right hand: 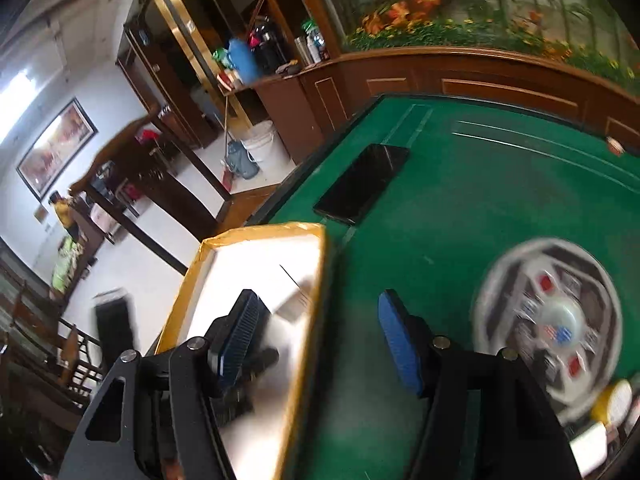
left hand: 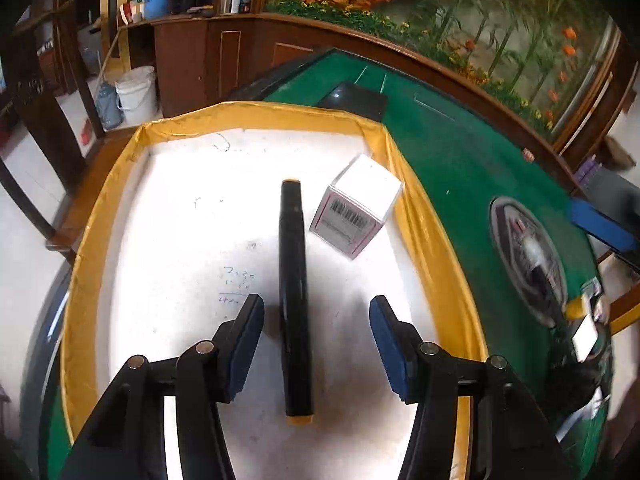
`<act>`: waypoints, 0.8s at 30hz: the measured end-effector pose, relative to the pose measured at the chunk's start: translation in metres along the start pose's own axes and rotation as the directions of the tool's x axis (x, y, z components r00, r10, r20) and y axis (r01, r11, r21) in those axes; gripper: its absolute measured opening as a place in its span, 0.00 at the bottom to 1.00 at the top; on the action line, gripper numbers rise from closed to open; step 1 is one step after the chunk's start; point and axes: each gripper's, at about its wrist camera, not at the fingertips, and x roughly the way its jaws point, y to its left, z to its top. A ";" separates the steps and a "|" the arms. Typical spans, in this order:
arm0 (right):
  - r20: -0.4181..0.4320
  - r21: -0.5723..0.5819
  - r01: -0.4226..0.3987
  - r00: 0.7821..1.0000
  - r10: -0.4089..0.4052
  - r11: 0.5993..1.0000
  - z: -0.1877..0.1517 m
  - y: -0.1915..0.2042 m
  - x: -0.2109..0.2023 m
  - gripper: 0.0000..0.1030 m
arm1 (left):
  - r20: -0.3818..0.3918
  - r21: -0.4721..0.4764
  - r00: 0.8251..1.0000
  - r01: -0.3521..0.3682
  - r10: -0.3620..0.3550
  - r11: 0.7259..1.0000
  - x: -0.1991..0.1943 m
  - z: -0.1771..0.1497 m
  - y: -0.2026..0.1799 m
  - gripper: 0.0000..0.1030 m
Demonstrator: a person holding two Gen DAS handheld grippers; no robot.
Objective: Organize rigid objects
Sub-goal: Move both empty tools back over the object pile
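1. Currently hovering over the yellow-rimmed tray (left hand: 404, 184): left gripper (left hand: 316, 312), fingers (left hand: 248, 344) spread wide apart and holding nothing.
2. Lying lengthwise between those fingers, flat on the tray's white floor: a black marker (left hand: 295, 300), touched by neither pad, near end close to the camera, far end pointing away.
3. Just right of the marker's far end, near the tray's right rim: a small white box (left hand: 356, 206), tilted, apart from the marker.
4. Off to the right over the green tabletop (right hand: 460, 208): right gripper (right hand: 316, 332), fingers likewise apart and empty (view smeared by motion blur).
5. Far on the tabletop, beyond the tray: a dark phone (right hand: 362, 182); to the right, a round control panel (right hand: 548, 324).
6. Likely risks: closing off-centre on the slim round marker and rolling or squirting it sideways; pads scraping the tray floor; sweeping the far end into the box.
7. Readable marks: a barcode label on the box, print too small to read; faint handwritten figures on the tray floor, not legible.
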 end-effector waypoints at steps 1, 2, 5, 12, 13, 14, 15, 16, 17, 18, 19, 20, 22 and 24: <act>0.017 0.009 -0.010 1.000 0.010 1.000 -0.009 -0.009 -0.017 0.60 | -0.004 0.007 1.000 -0.002 0.002 1.000 -0.003 -0.003 -0.002 0.57; 0.026 0.010 -0.018 1.000 0.017 1.000 -0.014 -0.014 -0.030 0.60 | -0.013 0.021 1.000 0.008 -0.007 1.000 -0.005 -0.007 -0.007 0.57; 0.066 0.004 -0.009 0.998 0.009 1.000 -0.038 -0.033 -0.076 0.60 | -0.025 0.081 1.000 -0.012 0.014 0.997 -0.009 -0.022 -0.019 0.57; 0.192 0.012 -0.002 0.981 -0.001 1.000 -0.116 -0.084 -0.176 0.60 | 0.179 0.207 0.984 -0.037 -0.001 0.978 -0.078 -0.048 -0.064 0.57; 0.215 0.026 0.017 0.976 -0.022 1.000 -0.132 -0.096 -0.188 0.60 | 0.205 0.235 0.978 -0.013 -0.036 0.972 -0.090 -0.052 -0.072 0.64; 0.229 0.040 0.033 0.973 -0.042 0.999 -0.144 -0.105 -0.194 0.60 | 0.220 0.273 0.972 0.017 -0.080 0.962 -0.102 -0.058 -0.083 0.69; 0.238 0.061 0.058 0.969 -0.071 0.996 -0.159 -0.118 -0.199 0.60 | 0.230 0.317 0.965 0.050 -0.128 0.947 -0.113 -0.066 -0.097 0.77; 0.243 0.089 0.083 0.965 -0.102 0.993 -0.174 -0.132 -0.205 0.60 | 0.235 0.358 0.956 0.084 -0.177 0.930 -0.119 -0.076 -0.111 0.82; 0.243 0.120 0.096 0.962 -0.123 0.988 -0.188 -0.146 -0.207 0.60 | 0.227 0.392 0.948 0.122 -0.225 0.912 -0.122 -0.086 -0.123 0.84; 0.238 0.138 0.100 0.962 -0.131 0.985 -0.195 -0.155 -0.210 0.60 | 0.196 0.431 0.941 0.168 -0.274 0.886 -0.121 -0.097 -0.138 0.84; 0.225 0.173 0.104 0.964 -0.142 0.979 -0.206 -0.168 -0.210 0.60 | 0.166 0.461 0.939 0.196 -0.301 0.866 -0.118 -0.105 -0.151 0.84; 0.215 0.197 0.107 0.965 -0.149 0.975 -0.213 -0.176 -0.209 0.60 | 0.128 0.497 0.939 0.218 -0.319 0.840 -0.113 -0.115 -0.166 0.84; 0.202 0.234 0.121 0.964 -0.170 0.965 -0.221 -0.192 -0.207 0.60 | 0.067 0.567 0.945 0.228 -0.320 0.792 -0.099 -0.130 -0.195 0.84; 0.207 0.247 0.128 0.961 -0.181 0.961 -0.224 -0.197 -0.209 0.60 | 0.044 0.603 0.959 0.198 -0.280 0.773 -0.086 -0.139 -0.215 0.84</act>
